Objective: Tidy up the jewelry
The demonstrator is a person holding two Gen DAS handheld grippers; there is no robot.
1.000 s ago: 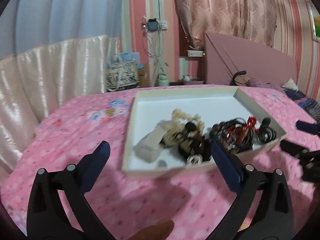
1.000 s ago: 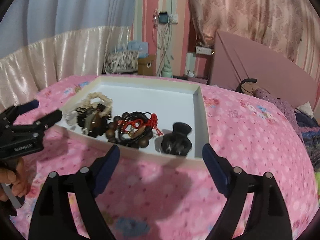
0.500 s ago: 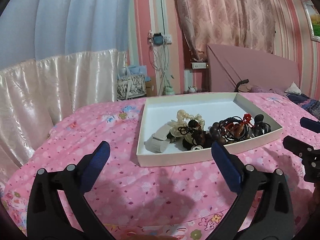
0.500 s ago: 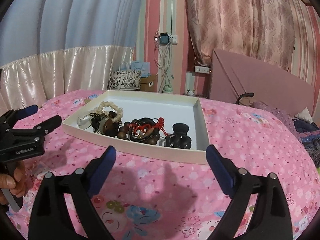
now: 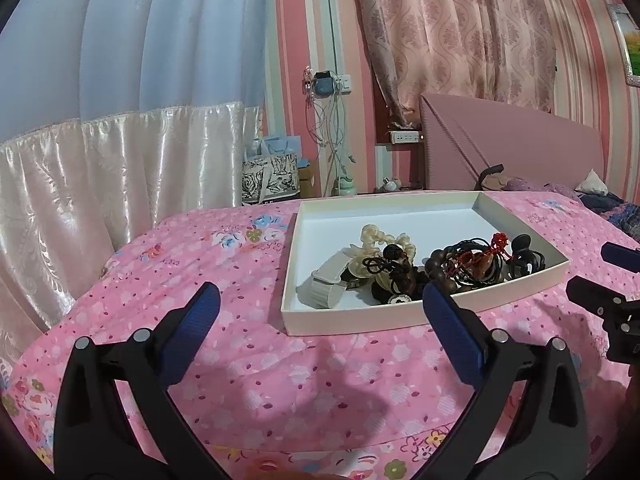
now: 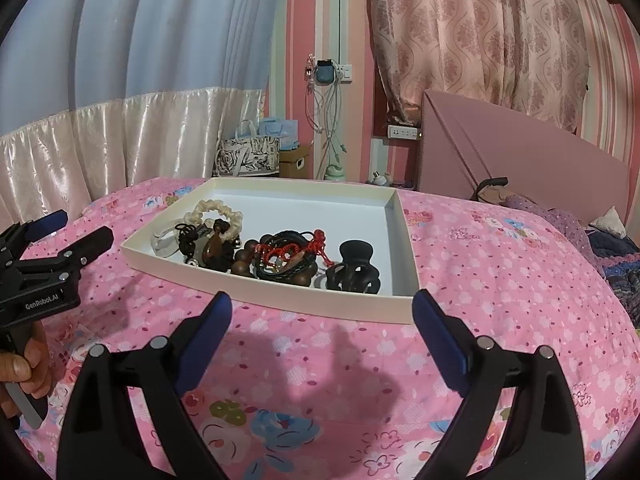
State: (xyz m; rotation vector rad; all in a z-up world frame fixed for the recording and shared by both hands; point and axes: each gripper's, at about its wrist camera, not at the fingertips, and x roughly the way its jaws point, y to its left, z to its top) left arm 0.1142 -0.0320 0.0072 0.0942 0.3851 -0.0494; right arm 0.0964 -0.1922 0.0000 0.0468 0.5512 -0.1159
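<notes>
Jewelry lies heaped along the near side of a shallow white tray on a bed with a pink floral bedspread; a cream beaded bracelet sits at the left end, dark wooden beads and a black cord bundle with a red knot in the middle, a black claw hair clip at the right; the far half of the tray is bare; the right tool hovers just short of the tray's near wall, its jaws having just spread wider, nothing between them; the left tool likewise stands released and empty beside the tray's left corner.
</notes>
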